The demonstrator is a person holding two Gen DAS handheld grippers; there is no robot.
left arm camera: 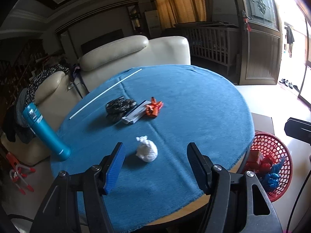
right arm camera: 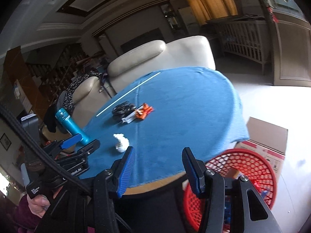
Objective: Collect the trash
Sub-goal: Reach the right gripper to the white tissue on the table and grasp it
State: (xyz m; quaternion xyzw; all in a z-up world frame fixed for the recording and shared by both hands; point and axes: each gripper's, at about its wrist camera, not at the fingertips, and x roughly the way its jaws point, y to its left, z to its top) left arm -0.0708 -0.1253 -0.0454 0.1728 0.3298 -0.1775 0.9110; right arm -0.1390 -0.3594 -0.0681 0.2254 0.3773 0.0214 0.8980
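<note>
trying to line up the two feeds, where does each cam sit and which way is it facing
Left wrist: on the open left gripper, low over the table's near edge, facing the white wad.
Right wrist: on the open right gripper, further right, above the red basket; the left gripper and a hand show.
Shared: blue tablecloth, wad, basket.

The red plastic mesh basket is partly hidden behind the edge of the round table with the blue cloth, and the red and blue things inside it are too unclear to name. The print on the flat white and blue packet is too small to read. In the right wrist view the basket is partly covered by the gripper body.
</note>
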